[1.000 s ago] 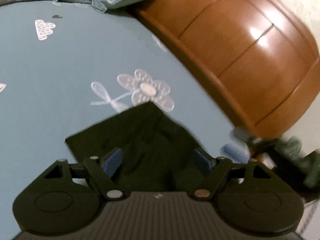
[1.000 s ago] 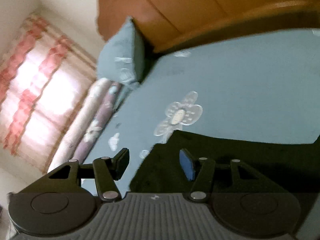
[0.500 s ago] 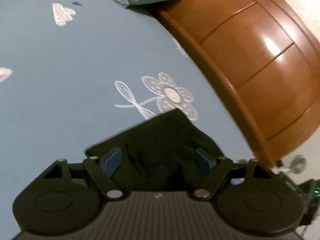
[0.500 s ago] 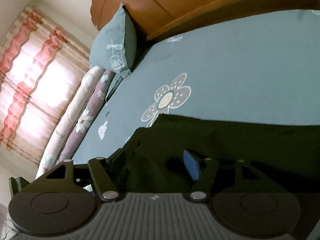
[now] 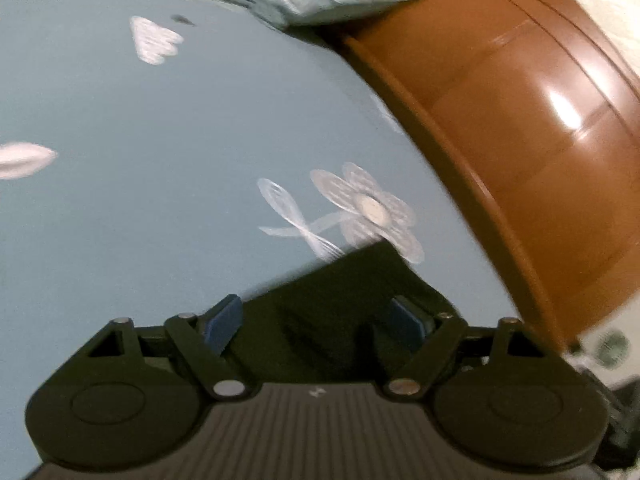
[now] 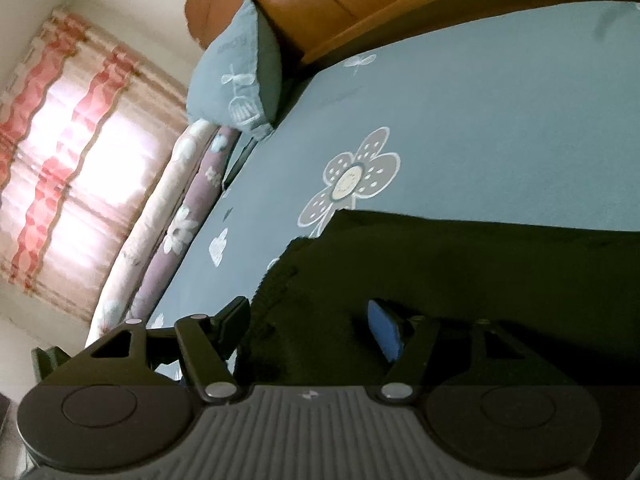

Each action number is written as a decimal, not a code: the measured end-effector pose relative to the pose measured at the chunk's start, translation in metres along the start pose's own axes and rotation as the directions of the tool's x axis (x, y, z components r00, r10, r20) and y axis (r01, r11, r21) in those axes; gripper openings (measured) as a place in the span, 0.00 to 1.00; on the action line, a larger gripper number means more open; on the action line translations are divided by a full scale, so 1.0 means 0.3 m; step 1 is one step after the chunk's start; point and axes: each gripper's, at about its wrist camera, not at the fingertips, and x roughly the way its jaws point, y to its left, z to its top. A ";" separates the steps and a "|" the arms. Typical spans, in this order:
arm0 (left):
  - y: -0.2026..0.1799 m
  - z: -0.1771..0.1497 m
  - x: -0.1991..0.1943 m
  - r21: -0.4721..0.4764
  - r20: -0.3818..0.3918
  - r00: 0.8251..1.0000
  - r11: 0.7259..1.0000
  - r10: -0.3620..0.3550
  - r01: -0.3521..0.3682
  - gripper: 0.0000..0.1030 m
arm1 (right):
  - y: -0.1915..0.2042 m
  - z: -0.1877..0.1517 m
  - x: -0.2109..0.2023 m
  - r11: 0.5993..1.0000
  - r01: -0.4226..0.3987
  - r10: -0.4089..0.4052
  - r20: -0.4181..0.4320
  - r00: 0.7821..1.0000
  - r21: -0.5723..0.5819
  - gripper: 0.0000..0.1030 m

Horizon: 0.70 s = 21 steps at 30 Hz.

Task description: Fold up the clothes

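A dark green garment (image 5: 340, 280) lies flat on the blue flowered bed sheet (image 5: 160, 140). My left gripper (image 5: 316, 312) is open and hovers low over one pointed corner of it, and the blue pads (image 5: 224, 320) do not touch the cloth. In the right wrist view the garment (image 6: 460, 264) stretches off to the right. My right gripper (image 6: 308, 316) is open over its left end. One finger is at the cloth's edge and the blue pad (image 6: 382, 330) is over the cloth. Neither gripper holds anything.
A glossy wooden headboard (image 5: 520, 140) runs along the bed's far side. A blue pillow (image 6: 236, 76) leans against it, beside a rolled floral quilt (image 6: 172, 232). A pink striped curtain (image 6: 68, 160) covers the bright window beyond the bed.
Both grippers have sunk closer to the bed and the garment. The right gripper's jaws have spread wider, and its left finger has come nearer to the cloth's edge.
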 end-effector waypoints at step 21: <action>-0.092 -0.014 -0.021 0.047 -0.134 0.990 0.998 0.047 -0.041 0.80 | -0.020 0.001 -0.002 1.000 0.019 -0.019 -0.041 0.999 0.008 0.70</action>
